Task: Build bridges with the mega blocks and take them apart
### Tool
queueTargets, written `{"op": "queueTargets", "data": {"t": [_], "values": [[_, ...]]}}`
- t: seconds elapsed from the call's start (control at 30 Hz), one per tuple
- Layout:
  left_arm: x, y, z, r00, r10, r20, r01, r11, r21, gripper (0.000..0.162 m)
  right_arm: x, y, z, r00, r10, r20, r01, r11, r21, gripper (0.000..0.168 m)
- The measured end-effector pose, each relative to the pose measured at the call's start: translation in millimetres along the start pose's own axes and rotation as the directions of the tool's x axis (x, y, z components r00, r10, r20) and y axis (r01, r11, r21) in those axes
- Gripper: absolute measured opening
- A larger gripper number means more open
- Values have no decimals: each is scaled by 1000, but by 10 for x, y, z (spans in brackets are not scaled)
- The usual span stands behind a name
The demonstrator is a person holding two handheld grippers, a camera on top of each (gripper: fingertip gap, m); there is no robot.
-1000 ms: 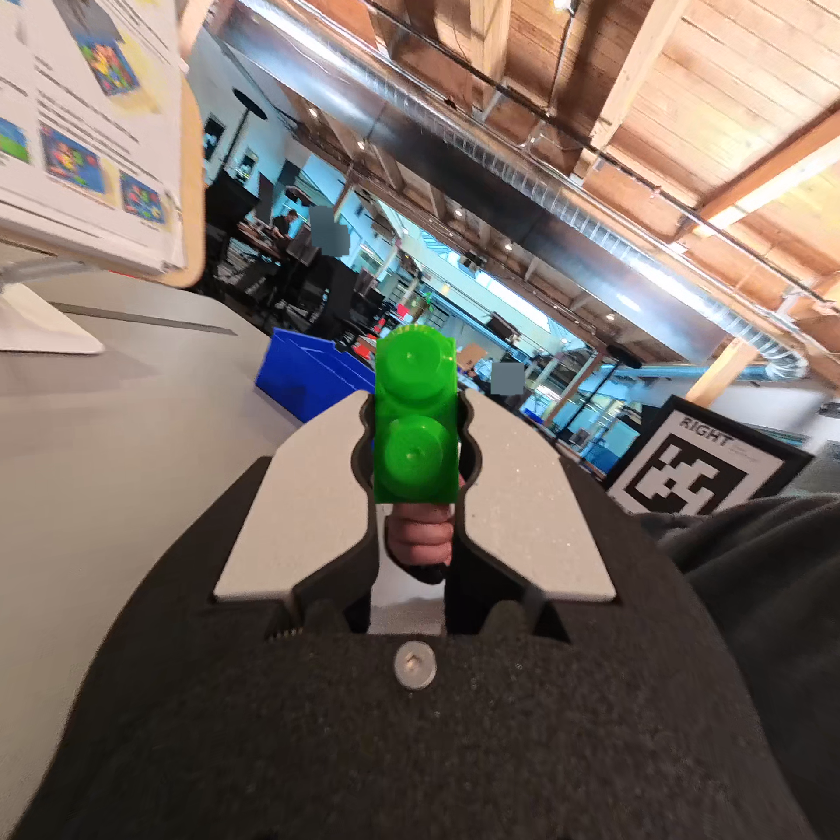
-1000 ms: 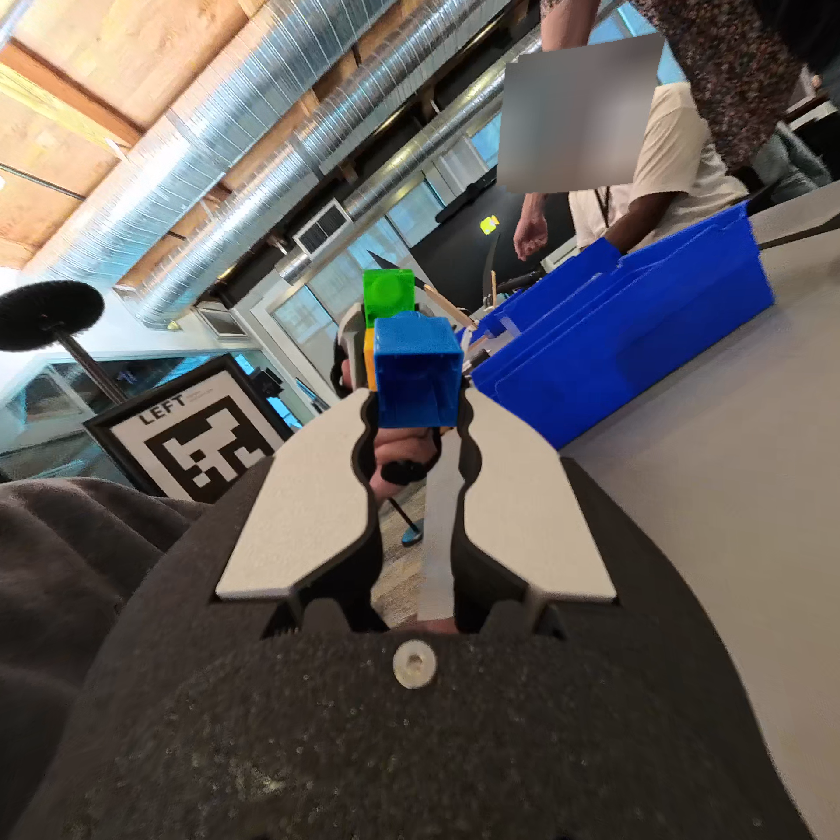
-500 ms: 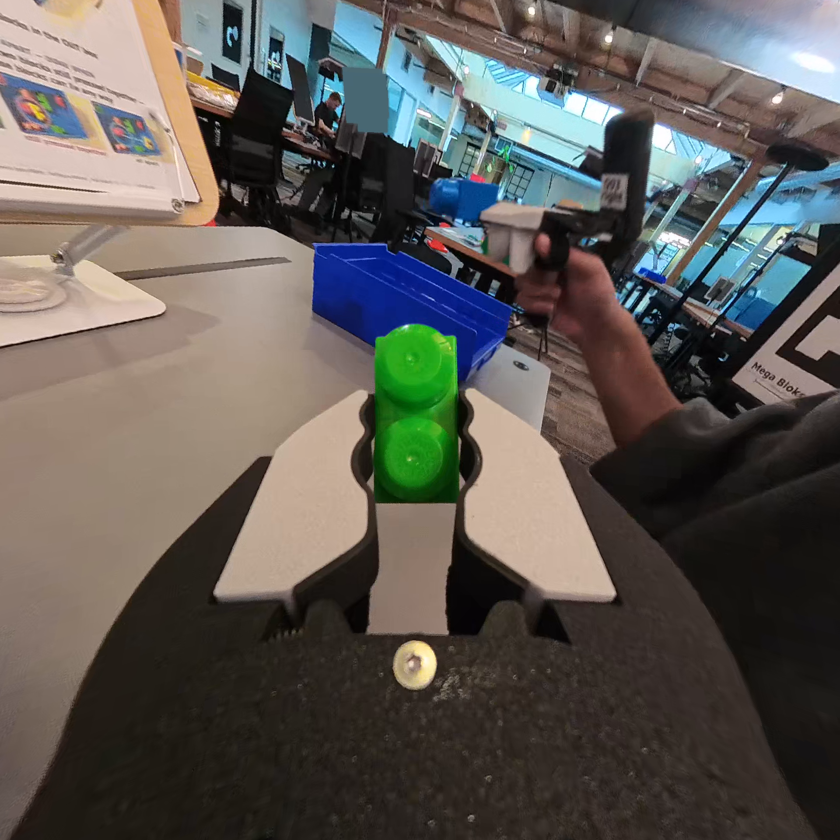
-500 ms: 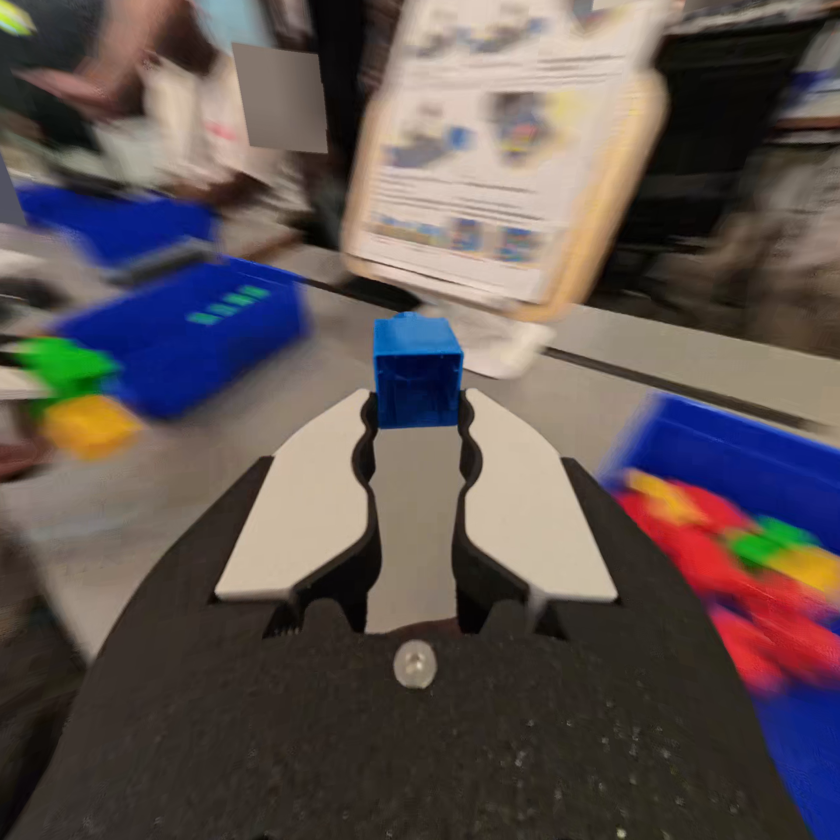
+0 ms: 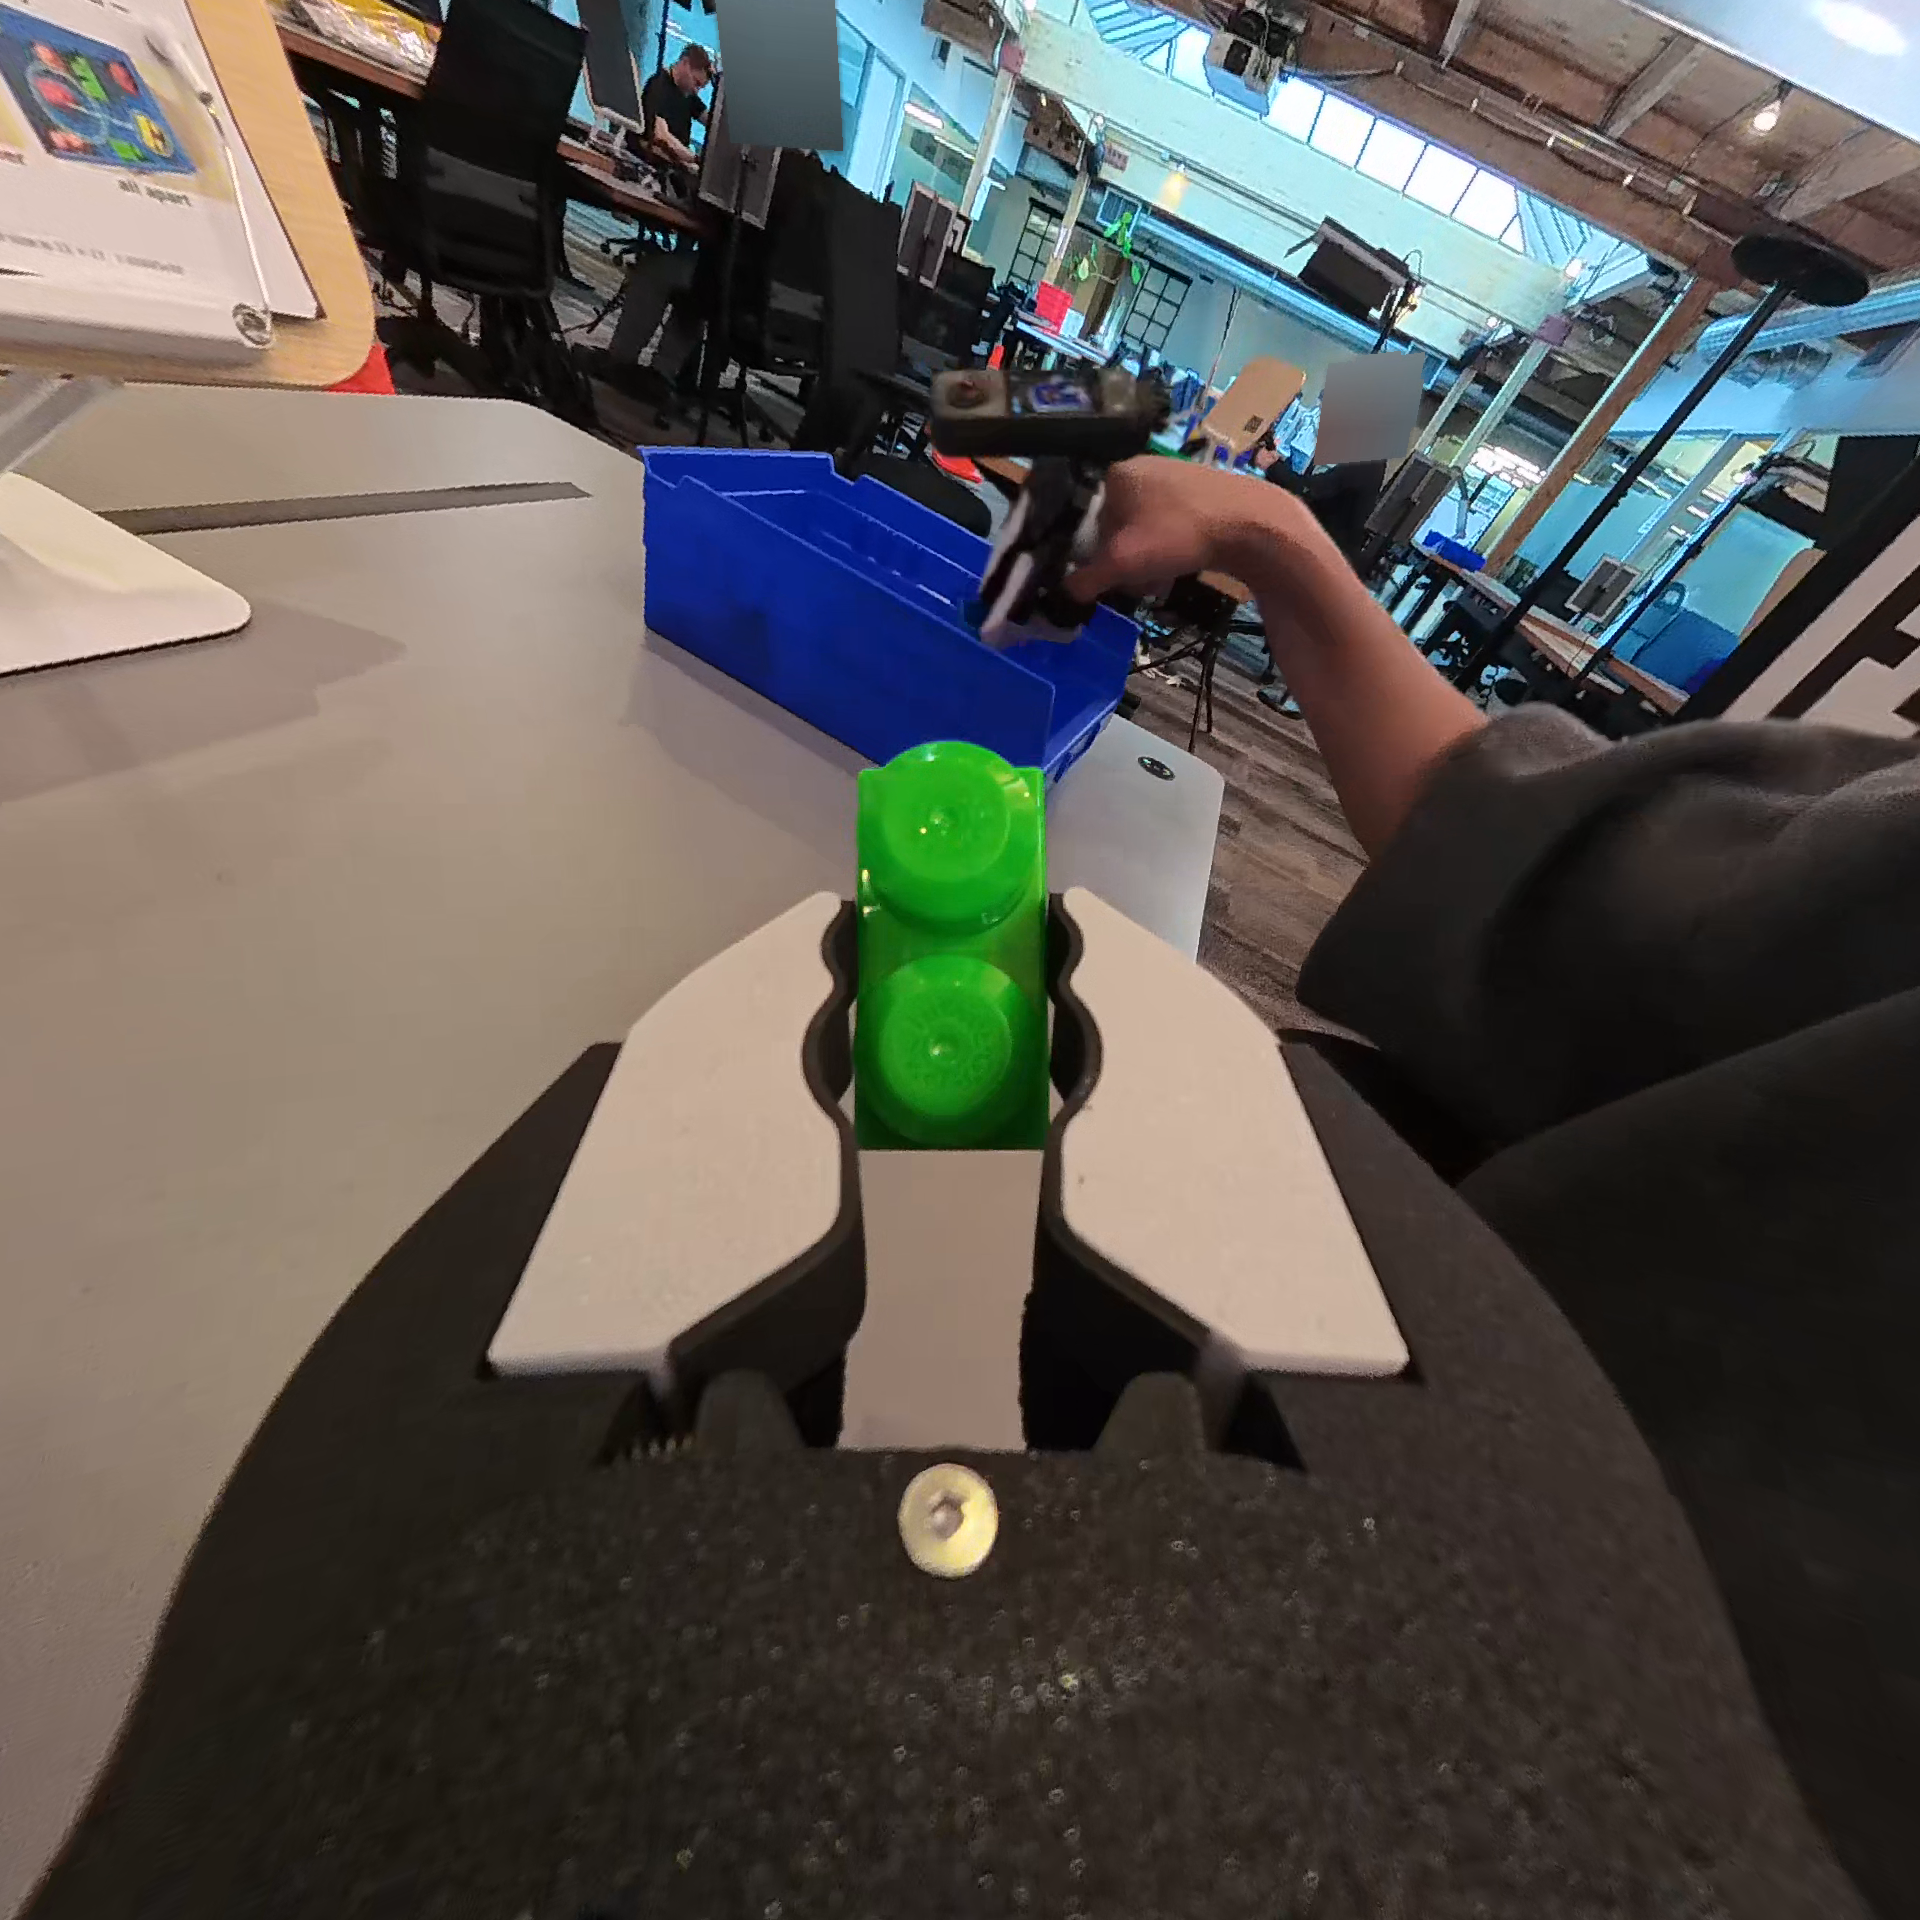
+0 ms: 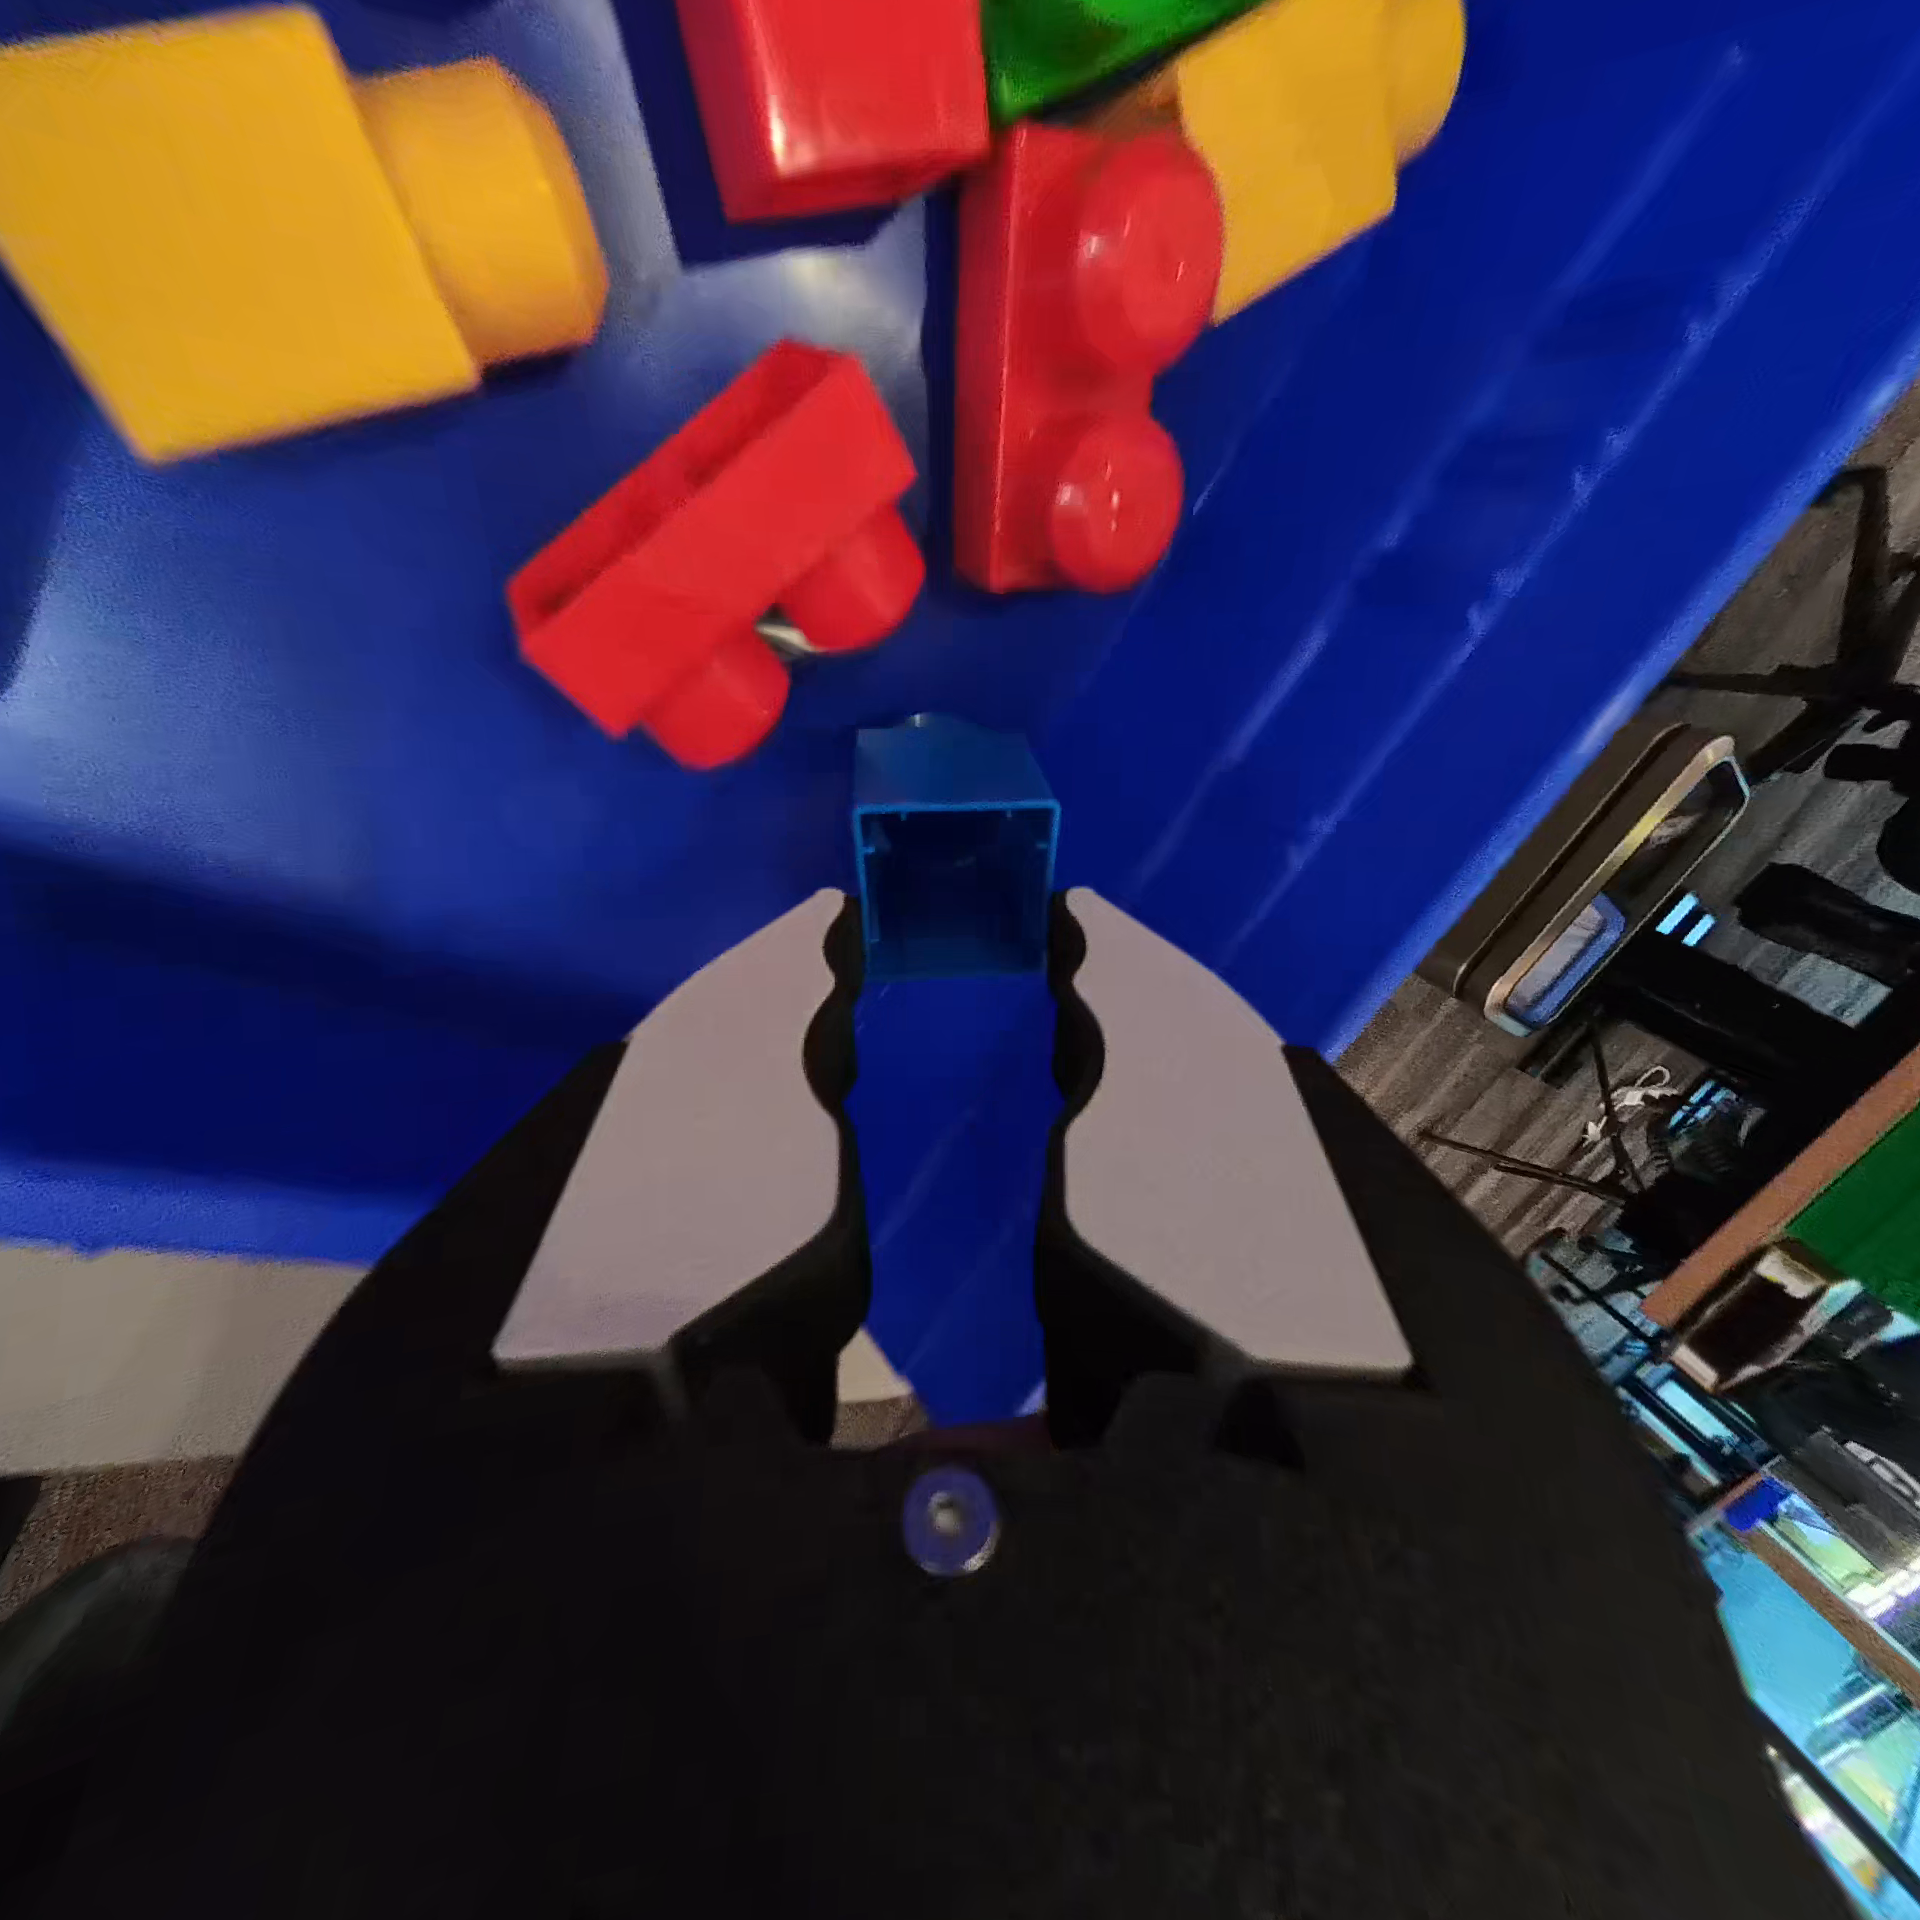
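mega blocks fill my two views: a green two-stud block [image 5: 948, 956] sits pinched between the fingers of my left gripper [image 5: 948, 935], studs facing the camera, held above the grey worktop [image 5: 312, 883]. my right gripper [image 6: 951, 925] has its fingers closed narrow on a small blue block [image 6: 951, 862], whose hollow square underside faces the lens.

that right gripper hangs over the open blue plastic bin [image 6: 1455, 520], pointing down into it. inside i count three red blocks: one two-stud piece lying on its side [image 6: 1070, 384], one tilted with its hollow base showing [image 6: 717, 561], and one flat-faced at the top edge [image 6: 831, 94]. there are two yellow blocks, one at the left [image 6: 260, 218] and one at the upper right [image 6: 1309, 156], plus a sliver of green [image 6: 1081, 42] between red and yellow. all are smooth, glossy plastic with rounded studs; the upper ones are blurred.

from the left wrist view i see the same bin [image 5: 831, 623] resting near the far corner of the worktop, with the right gripper [image 5: 1029, 592] dipping into it. a stand holding a printed sheet [image 5: 156, 177] stands at the left.
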State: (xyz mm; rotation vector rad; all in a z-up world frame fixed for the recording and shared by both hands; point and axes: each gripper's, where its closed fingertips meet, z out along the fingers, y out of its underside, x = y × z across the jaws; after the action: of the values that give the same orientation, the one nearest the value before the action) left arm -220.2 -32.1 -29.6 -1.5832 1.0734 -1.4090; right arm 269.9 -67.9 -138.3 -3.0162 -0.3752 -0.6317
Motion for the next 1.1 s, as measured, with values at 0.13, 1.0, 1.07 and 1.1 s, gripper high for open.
{"op": "queueTargets", "data": {"t": [0.13, 1.0, 1.07, 1.1], "values": [[24, 47, 16, 1000, 14, 4, -13, 1000, -21, 34, 198, -72, 189, 997, -6, -79, 0, 997, -75, 35], [-71, -9, -39, 985, -139, -97, 145, 988, 57, 34, -3646, -1094, -2326, 467, -625, 626, -443, 448, 777, 58], [-46, -6, -29, 979, -163, -126, 171, 984, 58, 34, -3857, -1169, -2413, 434, -647, 627, -459, 441, 771, 58], [-32, -4, -24, 975, -173, -138, 183, 981, 59, 34, -3938, -1205, -2419, 418, -647, 637, -462, 453, 763, 60]]}}
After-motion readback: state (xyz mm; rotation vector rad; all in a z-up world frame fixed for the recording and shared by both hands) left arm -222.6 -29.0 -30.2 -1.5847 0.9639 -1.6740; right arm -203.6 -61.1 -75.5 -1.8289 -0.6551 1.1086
